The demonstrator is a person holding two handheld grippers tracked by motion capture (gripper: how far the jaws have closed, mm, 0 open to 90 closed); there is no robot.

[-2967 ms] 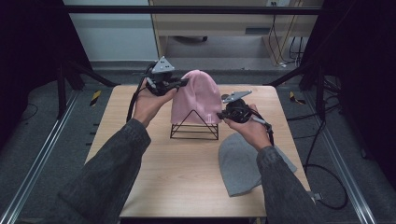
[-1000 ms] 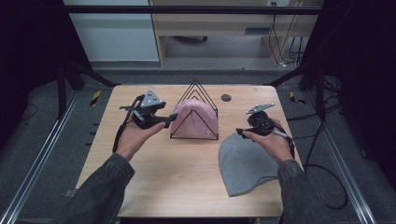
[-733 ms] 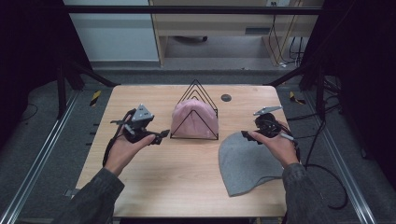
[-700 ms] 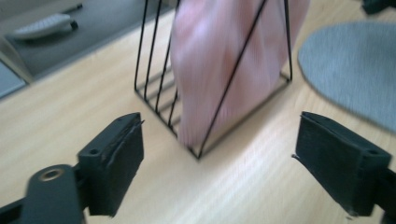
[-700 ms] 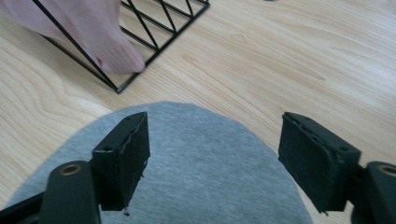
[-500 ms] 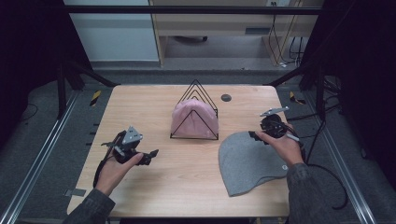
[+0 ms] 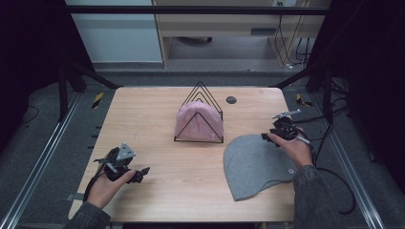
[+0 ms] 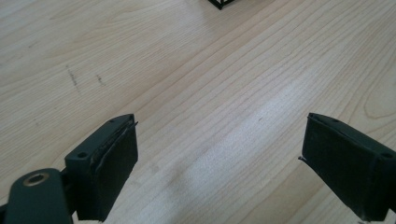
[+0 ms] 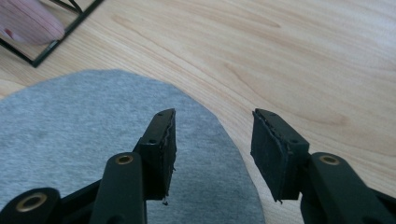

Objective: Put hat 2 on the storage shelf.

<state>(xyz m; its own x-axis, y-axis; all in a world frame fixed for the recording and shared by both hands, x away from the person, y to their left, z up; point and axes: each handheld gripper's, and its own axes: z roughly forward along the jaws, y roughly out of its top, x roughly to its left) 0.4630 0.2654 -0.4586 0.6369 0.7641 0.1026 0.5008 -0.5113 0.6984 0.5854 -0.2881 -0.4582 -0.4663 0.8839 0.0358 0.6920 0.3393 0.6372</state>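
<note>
Left hand-held gripper (image 7: 142, 171) held low near the front-left corner of the light wooden surface (image 7: 143, 119), well apart from the black wire triangular rack (image 7: 199, 114); jaws spread wide over bare wood, gripping nothing. Right hand-held gripper (image 7: 266, 138) held right of the rack, at the upper right edge of the flat grey knit beanie (image 7: 255, 164); jaws parted, empty. Pink knit beanie (image 7: 198, 121) draped inside the rack, rounded, near surface centre.

A light wooden bench (image 7: 157, 109) stands at centre frame on a grey floor (image 7: 47, 143). Dark shadow fills both sides; cables (image 7: 291, 33) hang at upper right.
</note>
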